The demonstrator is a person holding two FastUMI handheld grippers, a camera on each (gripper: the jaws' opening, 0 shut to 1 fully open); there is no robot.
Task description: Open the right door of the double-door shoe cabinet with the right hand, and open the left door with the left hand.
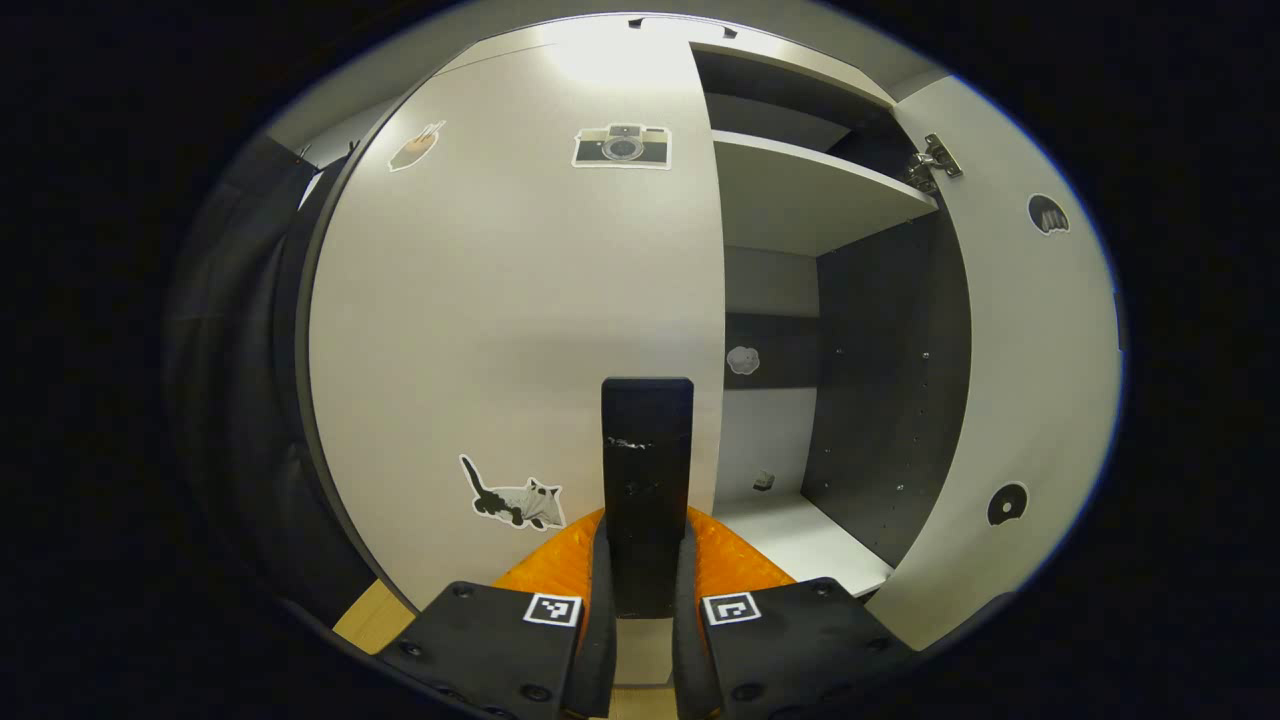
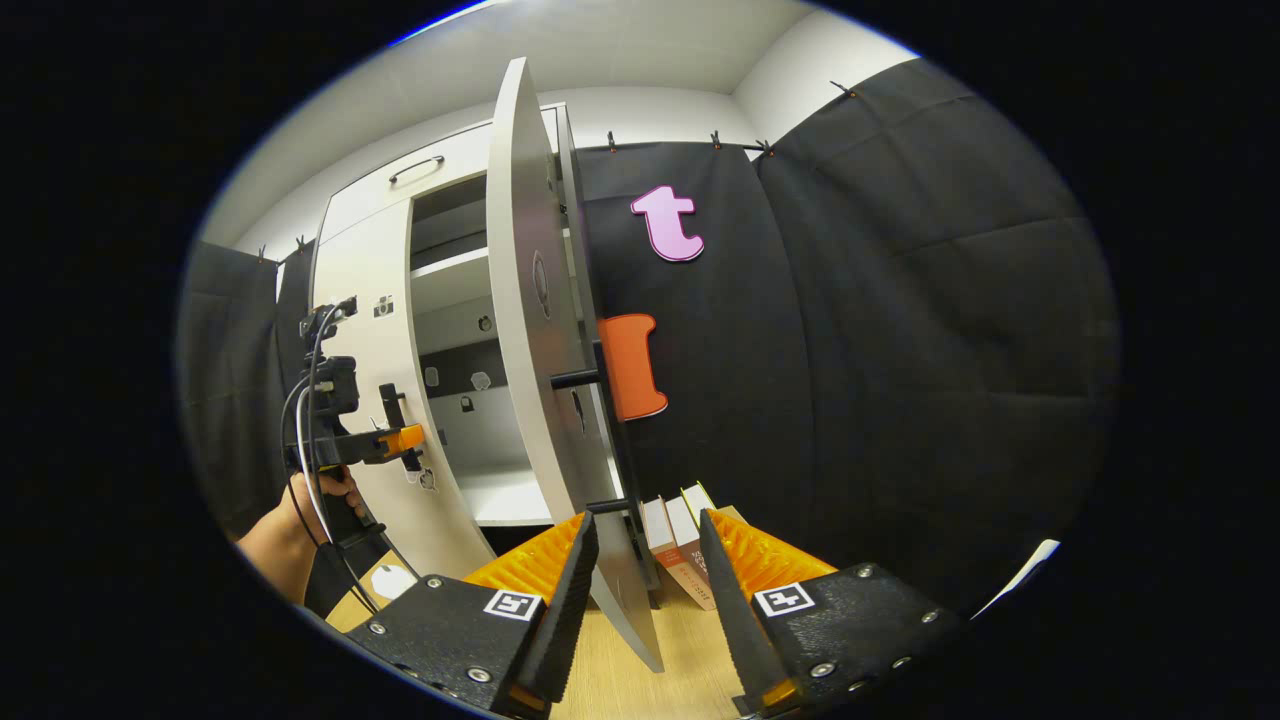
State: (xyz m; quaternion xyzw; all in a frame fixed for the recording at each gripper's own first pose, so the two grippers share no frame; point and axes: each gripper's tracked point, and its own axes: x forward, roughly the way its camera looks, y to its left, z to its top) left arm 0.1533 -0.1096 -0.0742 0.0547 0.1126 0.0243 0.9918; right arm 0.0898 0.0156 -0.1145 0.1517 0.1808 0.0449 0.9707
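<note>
In the left gripper view, the left gripper [image 1: 647,600] has its fingers drawn in tight on the black handle [image 1: 647,470] of the closed left door [image 1: 500,320], at that door's right edge. The right door [image 2: 530,330] stands swung wide, baring white shelves [image 1: 800,190]. The right gripper [image 2: 645,580] is spread apart, with that door's lower edge between its fingers but unclamped.

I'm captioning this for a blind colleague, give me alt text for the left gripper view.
The left tool is closed around the black handle of the shut left door. To its right, the right door stands swung open, showing a white shelf and dark inner wall.
</note>
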